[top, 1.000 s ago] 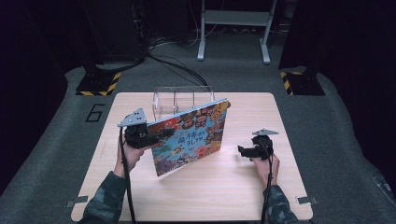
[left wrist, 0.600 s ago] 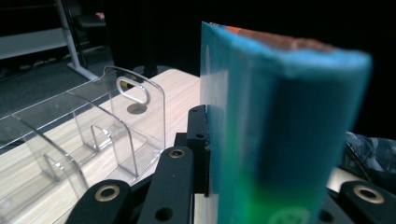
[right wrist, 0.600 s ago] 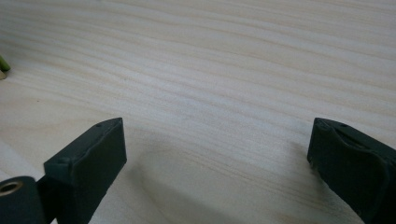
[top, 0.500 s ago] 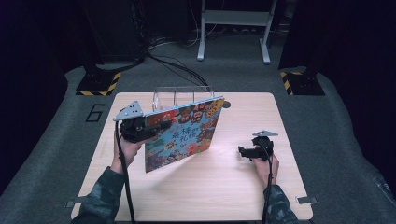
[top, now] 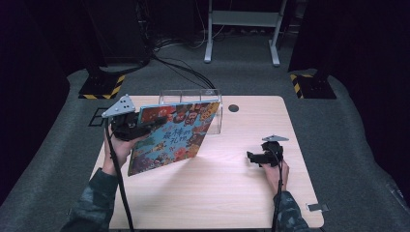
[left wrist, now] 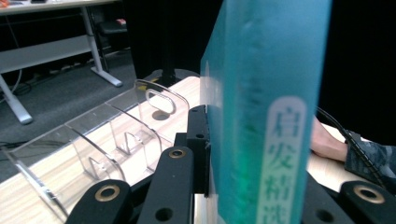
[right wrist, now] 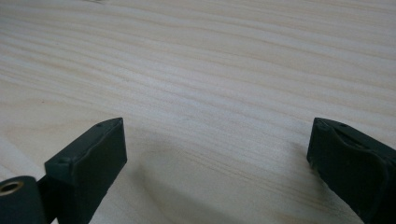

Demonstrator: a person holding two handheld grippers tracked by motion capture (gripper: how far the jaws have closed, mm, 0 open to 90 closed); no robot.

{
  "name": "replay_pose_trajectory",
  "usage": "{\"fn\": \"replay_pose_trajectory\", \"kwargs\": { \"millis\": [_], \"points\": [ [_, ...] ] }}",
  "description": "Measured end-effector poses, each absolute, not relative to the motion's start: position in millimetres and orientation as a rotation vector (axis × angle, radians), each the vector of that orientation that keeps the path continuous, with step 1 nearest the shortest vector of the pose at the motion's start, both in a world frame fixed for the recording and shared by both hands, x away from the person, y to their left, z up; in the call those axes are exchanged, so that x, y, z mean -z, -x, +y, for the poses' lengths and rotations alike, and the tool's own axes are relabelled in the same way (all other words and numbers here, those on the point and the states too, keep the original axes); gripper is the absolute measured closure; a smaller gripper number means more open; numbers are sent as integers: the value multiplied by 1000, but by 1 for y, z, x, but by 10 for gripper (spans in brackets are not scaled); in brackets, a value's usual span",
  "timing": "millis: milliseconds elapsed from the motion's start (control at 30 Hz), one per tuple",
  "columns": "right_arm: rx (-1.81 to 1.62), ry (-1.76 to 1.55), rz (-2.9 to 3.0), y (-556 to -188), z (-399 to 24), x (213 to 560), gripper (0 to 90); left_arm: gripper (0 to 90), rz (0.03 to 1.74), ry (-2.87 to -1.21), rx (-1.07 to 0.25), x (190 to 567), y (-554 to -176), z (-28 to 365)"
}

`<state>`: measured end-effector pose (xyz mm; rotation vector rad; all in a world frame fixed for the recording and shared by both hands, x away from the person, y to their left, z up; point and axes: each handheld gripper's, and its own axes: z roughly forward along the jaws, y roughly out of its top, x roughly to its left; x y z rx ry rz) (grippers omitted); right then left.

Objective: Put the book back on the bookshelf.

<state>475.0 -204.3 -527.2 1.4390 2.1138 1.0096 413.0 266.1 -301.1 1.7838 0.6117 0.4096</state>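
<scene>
A large colourful picture book (top: 171, 135) hangs tilted above the left half of the wooden table (top: 227, 193). My left gripper (top: 145, 128) is shut on its left edge. In the left gripper view the book's teal spine (left wrist: 266, 116) stands upright between the jaws. Behind the book stands a clear acrylic rack (top: 193, 96) with dividers (left wrist: 116, 140); the book's top edge is near its front. My right gripper (top: 251, 157) rests low on the table at the right, open, with bare wood (right wrist: 210, 93) between its jaws.
A dark round hole (top: 233, 108) marks the table's back edge. Yellow-black striped stand bases (top: 99, 87) sit on the grey floor behind, with cables and a white desk frame (top: 241, 29). The other hand (left wrist: 327, 142) shows beyond the spine.
The left gripper has lifted the book and carried it left and back toward the rack, tipping it more upright. The right gripper has stayed put.
</scene>
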Motion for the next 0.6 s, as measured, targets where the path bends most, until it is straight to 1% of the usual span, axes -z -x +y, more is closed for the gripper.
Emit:
{"fn": "replay_pose_trajectory", "kwargs": {
  "millis": [233,600],
  "points": [
    [-995,-1443,2118,-475,-203,527,38,812,636,-1757,-452,291,-410,281],
    [-911,-1401,2122,-475,-198,528,36,812,696,-1697,-506,286,-407,304]
  ]
}}
